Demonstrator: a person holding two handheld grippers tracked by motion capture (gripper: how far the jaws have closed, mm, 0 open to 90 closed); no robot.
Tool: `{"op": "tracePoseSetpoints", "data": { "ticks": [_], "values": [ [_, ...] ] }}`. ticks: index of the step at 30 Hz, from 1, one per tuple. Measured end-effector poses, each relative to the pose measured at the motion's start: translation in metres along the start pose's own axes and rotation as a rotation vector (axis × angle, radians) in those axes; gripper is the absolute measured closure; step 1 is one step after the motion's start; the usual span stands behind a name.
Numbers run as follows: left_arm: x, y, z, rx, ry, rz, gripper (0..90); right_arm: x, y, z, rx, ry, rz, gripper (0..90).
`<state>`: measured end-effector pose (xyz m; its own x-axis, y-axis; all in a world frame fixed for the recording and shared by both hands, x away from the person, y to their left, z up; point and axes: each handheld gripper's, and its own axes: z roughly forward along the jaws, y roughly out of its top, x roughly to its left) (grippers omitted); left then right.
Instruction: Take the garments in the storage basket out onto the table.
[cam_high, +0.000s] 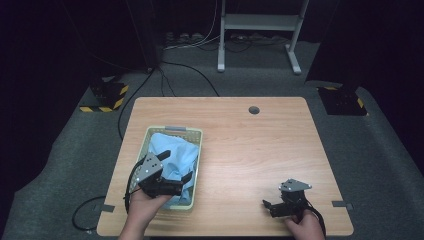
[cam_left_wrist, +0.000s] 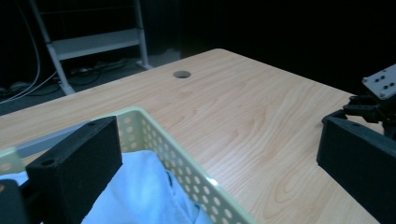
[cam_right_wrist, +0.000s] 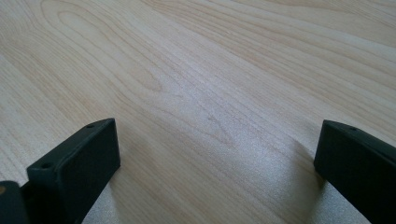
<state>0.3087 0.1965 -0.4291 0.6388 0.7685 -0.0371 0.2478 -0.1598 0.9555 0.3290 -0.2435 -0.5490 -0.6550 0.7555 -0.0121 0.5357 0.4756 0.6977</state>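
Two hands at near edge of worktop (cam_high: 250, 145), each gripping a tool. Left hand (cam_high: 145, 204) just beside basket's near end; right hand (cam_high: 303, 225) well apart from basket, toward near right corner.

Left tool (cam_high: 175, 172) over near end of basket (cam_high: 192, 134), jaws spread wide, nothing between them. From left gripper view: one jaw above blue cloth (cam_left_wrist: 140, 196), other jaw past basket rim (cam_left_wrist: 205, 186) over bare wood. Contact between jaw and cloth: cannot tell.

Basket pale yellow-green, perforated walls, standing on left half of worktop. Blue cloth bunched inside basket, filling most of it, a little above rim on far side.

Right tool (cam_high: 274, 207) low over bare worktop, well right of basket, jaws pointing toward basket and spread wide, holding nothing. Right gripper view: wood grain between both jaws, shadows under each.

Round cable hole (cam_high: 254, 110) in worktop, well beyond basket toward far edge. White stand (cam_high: 260, 22) on floor past far edge.
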Motion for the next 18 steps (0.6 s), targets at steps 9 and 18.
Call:
{"op": "tracePoseSetpoints", "data": {
  "ticks": [9, 18],
  "values": [
    [0.014, -0.003, -0.010, -0.007, 0.040, -0.030, 0.4, 0.000, 0.000, 0.000, 0.000, 0.000, 0.000, 0.0],
    [0.026, -0.006, -0.018, -0.007, 0.082, -0.047, 0.4, 0.000, 0.000, 0.000, 0.000, 0.000, 0.000, 0.0]
  ]
}}
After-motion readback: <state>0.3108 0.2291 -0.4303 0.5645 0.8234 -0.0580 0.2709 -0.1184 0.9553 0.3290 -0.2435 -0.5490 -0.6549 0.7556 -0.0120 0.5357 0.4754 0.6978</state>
